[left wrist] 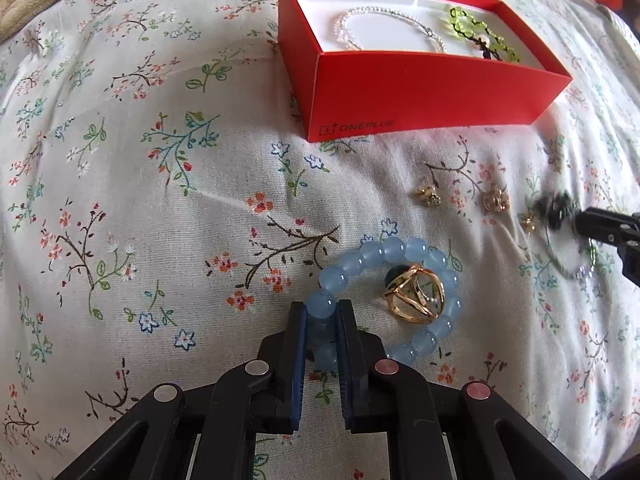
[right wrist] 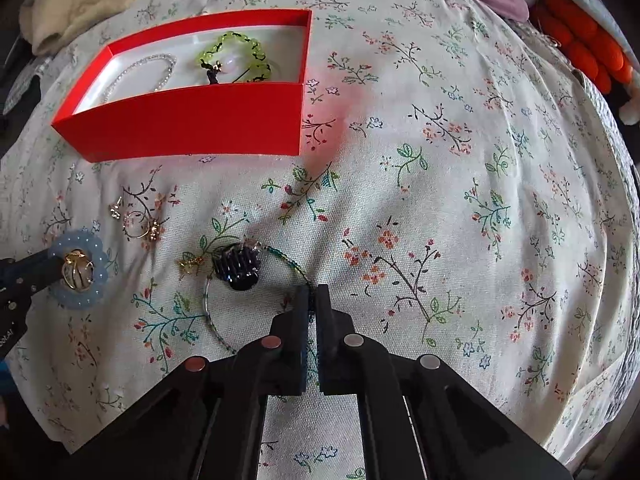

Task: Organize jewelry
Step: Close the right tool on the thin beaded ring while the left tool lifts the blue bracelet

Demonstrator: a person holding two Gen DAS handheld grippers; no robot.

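My left gripper (left wrist: 322, 314) is shut on a pale blue bead bracelet (left wrist: 404, 252) lying on the floral cloth; a gold cage ring (left wrist: 416, 294) sits inside its loop. My right gripper (right wrist: 313, 300) is shut on a thin beaded necklace (right wrist: 296, 270) with a black pendant (right wrist: 238, 268). The red box (left wrist: 420, 92) holds a clear bead bracelet (left wrist: 384, 14) and a green bead bracelet (left wrist: 476, 28). The box (right wrist: 192, 120) also shows in the right wrist view, far left. The blue bracelet (right wrist: 86, 300) and the left gripper show at that view's left edge.
Small gold earrings (left wrist: 428, 196) and a gold charm (left wrist: 496, 200) lie on the cloth between box and bracelet. A gold ring (right wrist: 136, 226) and a small gold piece (right wrist: 190, 266) lie near the necklace. An orange plush (right wrist: 580, 48) and a beige blanket (right wrist: 80, 4) border the bed.
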